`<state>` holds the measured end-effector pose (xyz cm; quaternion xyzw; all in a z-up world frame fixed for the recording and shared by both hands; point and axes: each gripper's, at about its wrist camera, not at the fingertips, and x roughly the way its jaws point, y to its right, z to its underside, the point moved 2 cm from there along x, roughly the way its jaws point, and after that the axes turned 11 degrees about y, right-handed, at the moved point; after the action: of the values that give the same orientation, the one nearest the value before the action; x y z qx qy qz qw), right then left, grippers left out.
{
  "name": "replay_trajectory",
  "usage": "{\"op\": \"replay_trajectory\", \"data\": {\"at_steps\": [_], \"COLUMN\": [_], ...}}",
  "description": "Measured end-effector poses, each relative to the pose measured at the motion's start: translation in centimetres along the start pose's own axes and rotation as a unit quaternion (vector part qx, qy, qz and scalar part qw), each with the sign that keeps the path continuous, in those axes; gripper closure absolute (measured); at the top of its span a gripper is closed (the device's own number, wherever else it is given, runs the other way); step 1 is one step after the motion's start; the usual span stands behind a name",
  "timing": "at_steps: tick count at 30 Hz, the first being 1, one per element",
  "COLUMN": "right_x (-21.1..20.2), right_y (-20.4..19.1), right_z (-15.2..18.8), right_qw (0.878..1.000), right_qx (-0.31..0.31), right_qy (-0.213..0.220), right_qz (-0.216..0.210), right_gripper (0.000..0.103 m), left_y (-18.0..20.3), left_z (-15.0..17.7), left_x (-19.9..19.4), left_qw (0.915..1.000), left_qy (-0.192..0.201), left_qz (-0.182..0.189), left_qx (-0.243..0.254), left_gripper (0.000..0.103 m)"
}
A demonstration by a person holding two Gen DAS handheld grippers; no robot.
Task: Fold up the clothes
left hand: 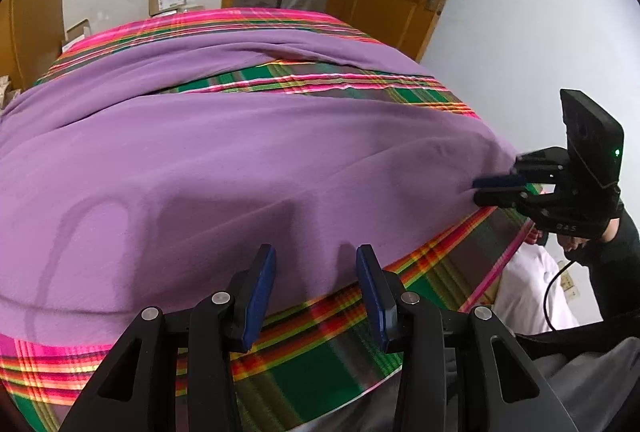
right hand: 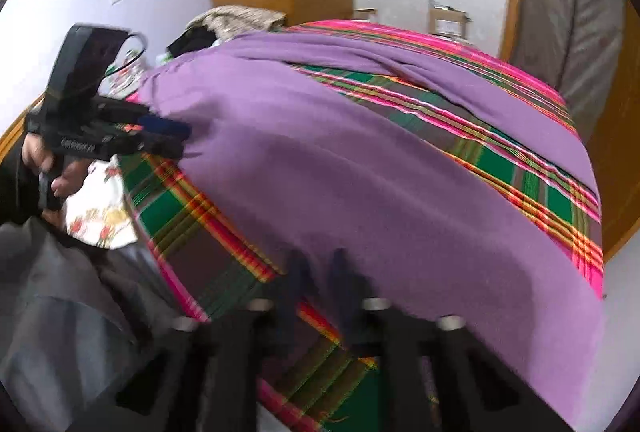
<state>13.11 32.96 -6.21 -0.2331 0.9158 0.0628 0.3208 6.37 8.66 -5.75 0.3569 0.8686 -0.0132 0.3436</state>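
My right gripper (left hand: pixel 486 188) pinches the purple garment's (left hand: pixel 248 168) edge at three o'clock. My left gripper (left hand: pixel 316 272) hangs half open at six o'clock, holding nothing above the near hem on the plaid bedspread (left hand: pixel 320 364). I judge it best to grab that hem squarely, then lift both corners evenly.

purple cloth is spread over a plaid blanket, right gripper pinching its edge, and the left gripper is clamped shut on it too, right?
Not quite. The left gripper is open, its jaws apart over the edge of the purple cloth, as the left wrist view shows. The rest holds: the cloth lies on the plaid blanket and the right gripper pinches its edge.
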Motion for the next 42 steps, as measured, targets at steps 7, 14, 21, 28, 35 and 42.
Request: {"op": "replay_trajectory", "data": {"at_steps": [7,14,21,28,35,42], "right_x": [-1.9,-3.6,-1.7,-3.5,-3.9,1.1], "right_y": [-0.6,0.4,2.1,3.2,3.3,1.1], "right_z": [0.8,0.3,-0.2,2.5,0.0,-3.9], "right_qw": [1.0,0.999,0.996,0.992,0.987,0.991], "right_qx": [-0.009,0.027,0.078,0.114,0.133,0.114], "right_qy": [-0.004,0.033,0.042,0.03,0.062,0.058], "right_qz": [-0.023,-0.018,0.027,0.04,0.064,0.028], "right_gripper": [0.101,0.1,0.1,0.099,0.097,0.08], "left_y": [0.6,0.2,-0.2,-0.7,-6.7,-10.9], "left_z": [0.1,-0.7,0.2,0.9,-0.5,1.2], "left_x": [-0.4,-0.2,0.1,-1.3,-4.4,-5.3], "left_qw": [0.9999,0.9999,0.9999,0.9999,0.9895,0.9752], "left_qy": [0.0,0.015,0.0,0.007,0.068,0.049], "left_qz": [0.015,0.001,0.004,0.013,-0.108,-0.18], "left_qx": [0.004,-0.008,-0.009,-0.008,-0.069,-0.119], "left_gripper": [0.06,0.06,0.06,0.06,0.06,0.06]}}
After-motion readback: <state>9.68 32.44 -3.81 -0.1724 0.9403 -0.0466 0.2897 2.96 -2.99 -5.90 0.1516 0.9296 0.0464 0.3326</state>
